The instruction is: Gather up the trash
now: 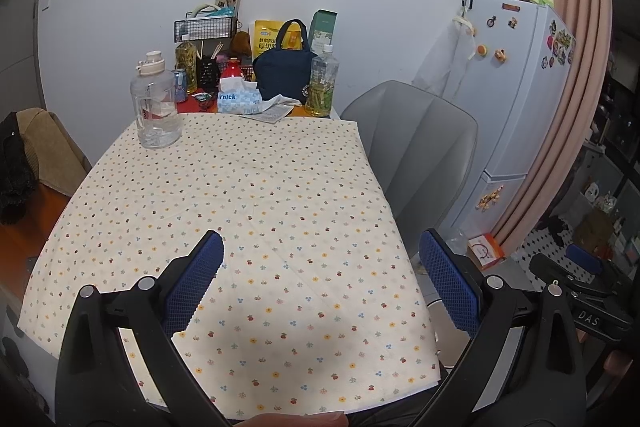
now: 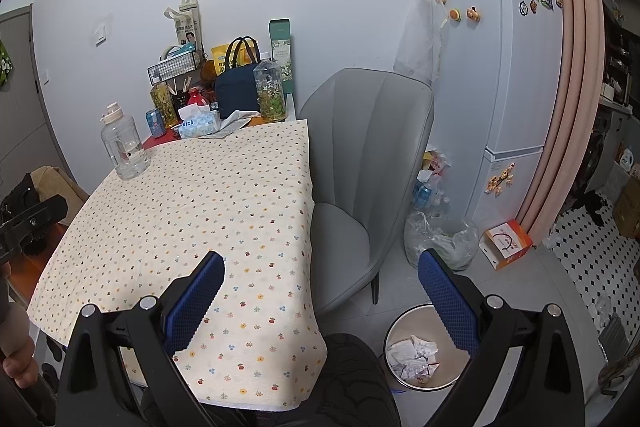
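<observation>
Both tongs released: left tongs (image 1: 320,279), right tongs (image 2: 320,295). Crumpled paper (image 2: 412,351) already in bin (image 2: 394,331), floor near right of table (image 2: 240,187). Cloth looks clear; scan far clutter for leftovers, approach low, avoid bottles.

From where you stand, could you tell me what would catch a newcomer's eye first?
The flower-print tablecloth fills the foreground, bare apart from a clear water jug at its far left corner. On the floor to the right, a waste bin holds crumpled paper. Both grippers' blue-padded jaws stand wide open.
</observation>
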The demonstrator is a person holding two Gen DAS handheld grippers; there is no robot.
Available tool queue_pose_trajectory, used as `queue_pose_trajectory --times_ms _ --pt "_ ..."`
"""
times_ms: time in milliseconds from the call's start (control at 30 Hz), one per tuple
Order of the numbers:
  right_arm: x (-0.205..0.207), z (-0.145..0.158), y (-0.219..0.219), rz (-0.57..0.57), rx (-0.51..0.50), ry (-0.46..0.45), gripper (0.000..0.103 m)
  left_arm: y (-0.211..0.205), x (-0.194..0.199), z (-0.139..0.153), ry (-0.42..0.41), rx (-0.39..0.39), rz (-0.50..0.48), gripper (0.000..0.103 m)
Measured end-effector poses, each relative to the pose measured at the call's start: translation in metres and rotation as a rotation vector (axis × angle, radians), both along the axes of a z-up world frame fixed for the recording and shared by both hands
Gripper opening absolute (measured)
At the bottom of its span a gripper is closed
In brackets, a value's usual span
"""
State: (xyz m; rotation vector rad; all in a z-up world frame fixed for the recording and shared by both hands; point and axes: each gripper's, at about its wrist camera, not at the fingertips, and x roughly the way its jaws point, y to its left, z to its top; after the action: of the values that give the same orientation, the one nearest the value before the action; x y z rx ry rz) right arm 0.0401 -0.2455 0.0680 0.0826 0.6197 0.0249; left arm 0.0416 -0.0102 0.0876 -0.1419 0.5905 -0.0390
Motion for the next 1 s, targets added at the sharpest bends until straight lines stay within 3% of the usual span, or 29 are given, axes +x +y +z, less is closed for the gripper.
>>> queue_pose_trajectory --times_ms 1000 --pt "-0.0003 0.0012 -0.0012 -0.007 0.003 0.004 0.095 -0.0001 0.0036 -0.0014 0.014 -0.001 -0.009 0.097"
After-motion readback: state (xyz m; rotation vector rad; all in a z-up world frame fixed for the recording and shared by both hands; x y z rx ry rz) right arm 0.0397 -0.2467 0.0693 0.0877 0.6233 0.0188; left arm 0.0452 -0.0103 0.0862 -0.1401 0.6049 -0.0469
